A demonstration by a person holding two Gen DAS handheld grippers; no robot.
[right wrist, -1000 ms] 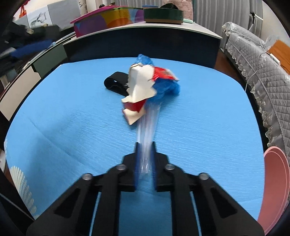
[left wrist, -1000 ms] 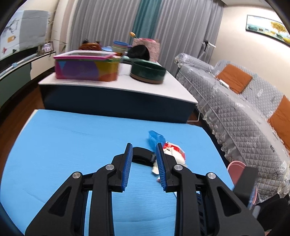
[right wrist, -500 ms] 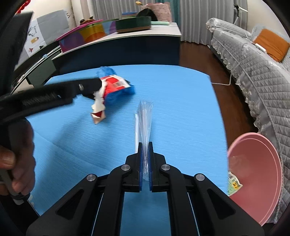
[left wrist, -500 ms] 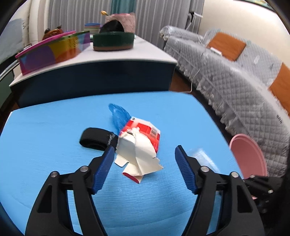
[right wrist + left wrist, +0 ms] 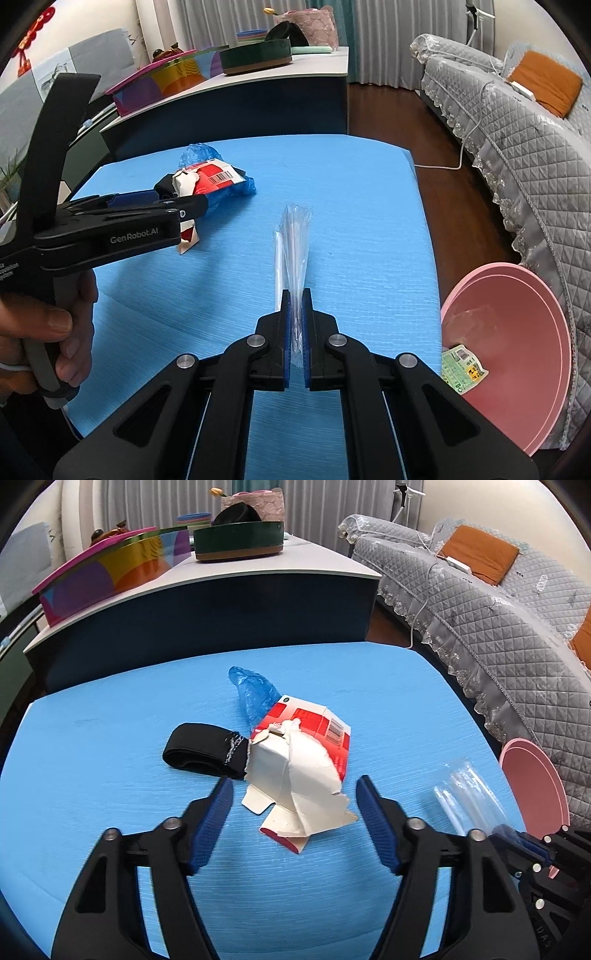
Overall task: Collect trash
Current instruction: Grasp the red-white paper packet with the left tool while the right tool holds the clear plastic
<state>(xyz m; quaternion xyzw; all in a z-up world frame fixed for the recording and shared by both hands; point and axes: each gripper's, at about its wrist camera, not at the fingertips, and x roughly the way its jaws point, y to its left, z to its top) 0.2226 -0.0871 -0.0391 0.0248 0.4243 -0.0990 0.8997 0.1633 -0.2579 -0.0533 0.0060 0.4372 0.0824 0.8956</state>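
My left hand-held gripper (image 5: 294, 801): jaws closing, straddling torn carton (image 5: 301, 760), no contact. My right hand-held gripper (image 5: 294, 299): clamped on clear wrapper (image 5: 293, 240).

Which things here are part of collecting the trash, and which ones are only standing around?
Part of the job:
- torn red and white carton
- blue plastic bag
- black band
- clear plastic wrapper, clamped in the right gripper
- pink bin
- left gripper, closing around the carton

Only standing around:
- colourful box
- dark green bowl
- grey quilted sofa
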